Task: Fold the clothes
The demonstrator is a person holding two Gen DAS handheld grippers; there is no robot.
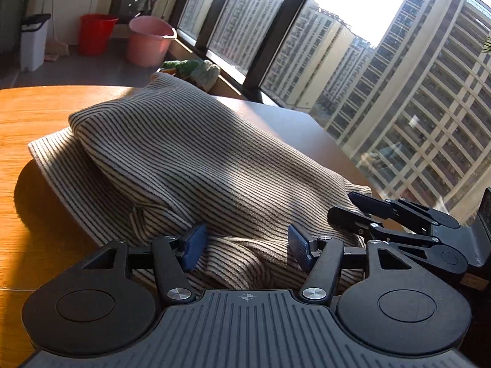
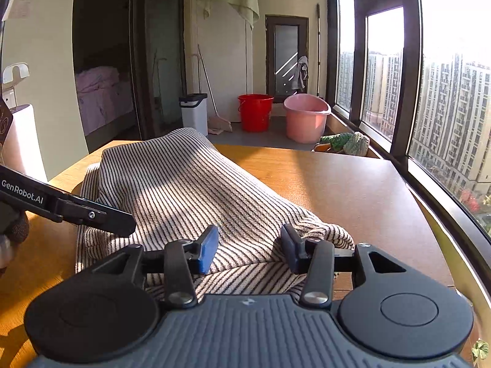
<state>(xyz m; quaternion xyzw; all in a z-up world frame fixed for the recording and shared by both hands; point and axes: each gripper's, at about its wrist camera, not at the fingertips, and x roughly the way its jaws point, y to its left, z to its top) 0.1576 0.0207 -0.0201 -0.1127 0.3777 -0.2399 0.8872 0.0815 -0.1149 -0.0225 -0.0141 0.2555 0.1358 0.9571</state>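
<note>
A striped beige and black garment (image 1: 190, 159) lies bunched and partly folded on the wooden table (image 1: 36, 113). My left gripper (image 1: 247, 247) is open, its blue pads on either side of a fold at the garment's near edge. My right gripper (image 2: 250, 250) is open too, straddling the garment's (image 2: 196, 184) near edge. The right gripper also shows in the left wrist view (image 1: 365, 207) at the garment's right end. The left gripper's finger (image 2: 113, 217) shows in the right wrist view, resting on the cloth's left side.
The table's right edge (image 2: 429, 214) runs along tall windows. On the floor beyond stand a red bucket (image 2: 255, 112), a pink tub (image 2: 305, 118), a white bin (image 2: 194, 113) and a green cloth pile (image 2: 346, 142).
</note>
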